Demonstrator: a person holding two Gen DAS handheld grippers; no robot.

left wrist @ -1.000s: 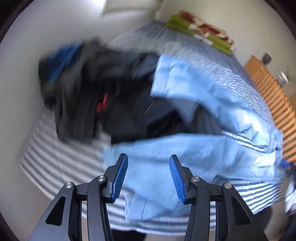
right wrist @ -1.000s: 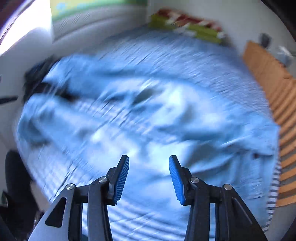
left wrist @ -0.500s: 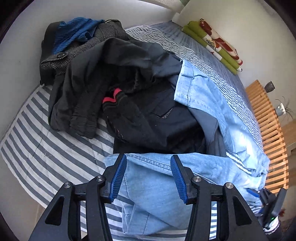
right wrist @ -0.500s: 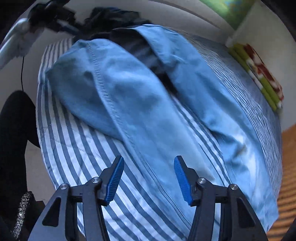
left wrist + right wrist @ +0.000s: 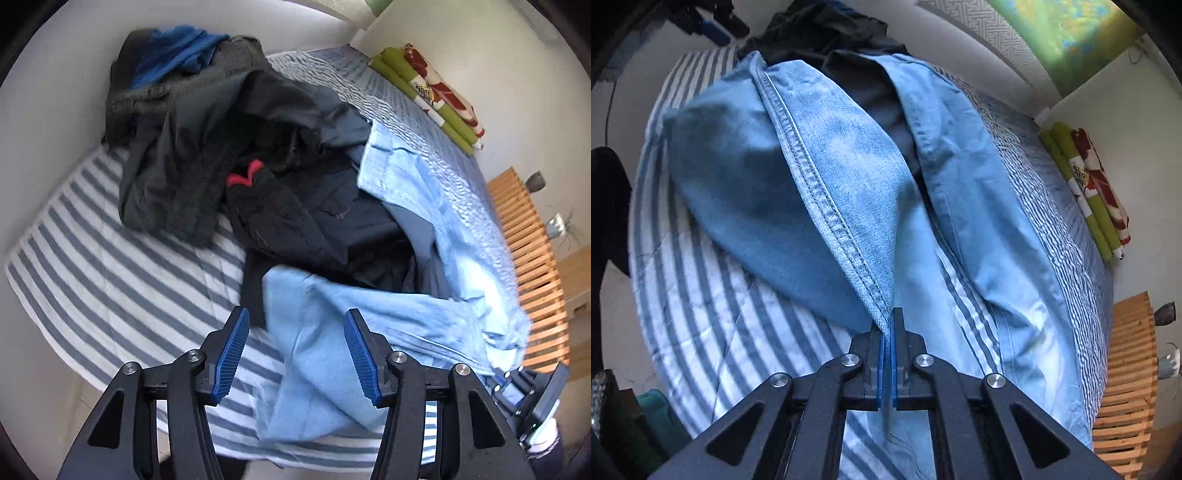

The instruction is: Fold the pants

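Note:
Light blue jeans (image 5: 314,354) lie spread on the striped bed cover (image 5: 110,277), partly over a heap of dark clothes. My left gripper (image 5: 295,317) hovers above one leg's end. Its jaws are opening, and the denim lies below the gap with the pads off it. In the right wrist view the jeans (image 5: 831,166) stretch away with a stitched seam running toward me. My right gripper (image 5: 889,321) is shut on the folded denim edge at that seam. The right gripper (image 5: 535,398) also shows at the lower right of the left wrist view.
A pile of dark clothes (image 5: 258,166) with a blue garment on top fills the bed's far left. A folded green and red blanket (image 5: 436,92) lies by the wall. A wooden slatted bench (image 5: 528,258) runs along the right side. A person's dark leg (image 5: 609,203) stands at the left bed edge.
My right gripper swung round over the jeans and closed on the seam edge. My left gripper shifted over the leg's end and its jaws spread wider.

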